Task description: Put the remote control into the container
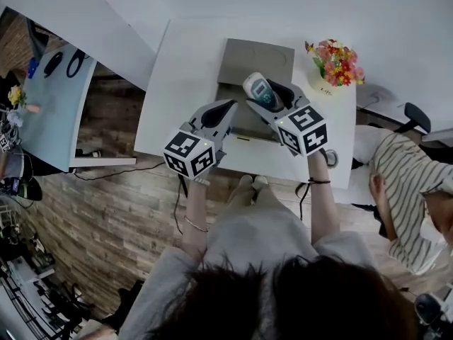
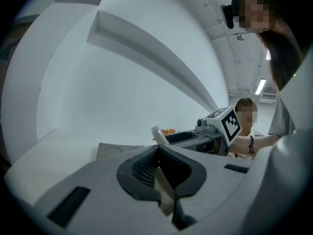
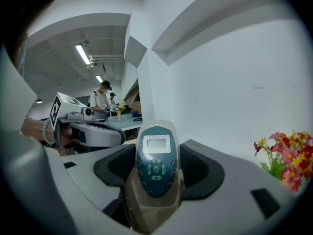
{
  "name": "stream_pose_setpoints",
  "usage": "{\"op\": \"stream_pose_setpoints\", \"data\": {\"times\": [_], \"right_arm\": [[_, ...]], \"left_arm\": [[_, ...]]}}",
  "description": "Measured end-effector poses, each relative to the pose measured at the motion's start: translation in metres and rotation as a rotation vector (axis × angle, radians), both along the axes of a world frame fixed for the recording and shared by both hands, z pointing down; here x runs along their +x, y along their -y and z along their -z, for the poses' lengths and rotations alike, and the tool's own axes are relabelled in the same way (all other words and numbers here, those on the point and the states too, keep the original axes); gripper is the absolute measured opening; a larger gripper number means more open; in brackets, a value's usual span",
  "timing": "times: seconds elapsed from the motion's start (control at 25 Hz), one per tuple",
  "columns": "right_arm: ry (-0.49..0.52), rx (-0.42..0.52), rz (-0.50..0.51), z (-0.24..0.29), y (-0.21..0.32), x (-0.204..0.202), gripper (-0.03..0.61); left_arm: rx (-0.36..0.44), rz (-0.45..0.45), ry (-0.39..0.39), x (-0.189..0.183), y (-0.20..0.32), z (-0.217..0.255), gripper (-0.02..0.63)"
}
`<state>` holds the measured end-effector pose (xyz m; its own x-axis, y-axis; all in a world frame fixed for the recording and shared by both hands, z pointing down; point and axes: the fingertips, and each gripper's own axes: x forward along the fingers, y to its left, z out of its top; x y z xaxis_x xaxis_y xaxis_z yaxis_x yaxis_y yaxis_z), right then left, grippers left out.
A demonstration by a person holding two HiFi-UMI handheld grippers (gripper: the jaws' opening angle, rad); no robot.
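The remote control (image 1: 260, 91) is pale, with a teal face, a small screen and several buttons. My right gripper (image 1: 267, 96) is shut on its lower half and holds it above the grey container (image 1: 249, 122), whose lid (image 1: 256, 61) lies open behind it. In the right gripper view the remote control (image 3: 155, 160) stands upright between the jaws of the right gripper (image 3: 157, 166). My left gripper (image 1: 228, 108) hovers just left of the container with its jaws together and nothing in them. The left gripper view shows the left gripper (image 2: 157, 154), the remote control's tip (image 2: 157, 134) and the right gripper (image 2: 215, 131).
The container sits on a white table (image 1: 177, 76) against a white wall. A vase of flowers (image 1: 335, 64) stands at the table's right end. A person in a striped shirt (image 1: 405, 183) is at the right. A light blue table (image 1: 49, 112) stands at the left.
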<state>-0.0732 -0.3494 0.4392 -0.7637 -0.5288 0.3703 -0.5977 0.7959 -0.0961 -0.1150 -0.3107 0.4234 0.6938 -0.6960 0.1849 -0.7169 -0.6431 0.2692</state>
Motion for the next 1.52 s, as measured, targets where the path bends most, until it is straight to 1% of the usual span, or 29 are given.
{"op": "stream_pose_setpoints", "data": {"times": [0.32,0.52,0.84,1.0,1.2,1.52], "right_arm": [[-0.092,-0.108,0.037,-0.057,0.005,-0.010,0.285],[-0.164,-0.163,0.080,-0.088,0.004,-0.020,0.285],[-0.293,-0.240,0.146,-0.128,0.007,-0.035,0.285],[-0.334,-0.268,0.171,-0.148,0.006,-0.040,0.285],[-0.402,-0.305,0.199,-0.159,0.002,-0.044,0.285],[-0.490,-0.312,0.214,-0.177,0.003,-0.045,0.285]], "left_arm": [[-0.105,0.010,-0.006,-0.005,0.004,-0.046,0.003],[-0.149,0.022,-0.010,-0.010,0.004,-0.065,0.003],[-0.184,0.036,-0.014,-0.017,0.006,-0.078,0.003],[-0.199,0.035,-0.019,-0.017,0.006,-0.084,0.003],[-0.218,0.038,-0.026,-0.019,0.005,-0.089,0.003],[-0.232,0.046,-0.030,-0.023,0.003,-0.096,0.003]]}}
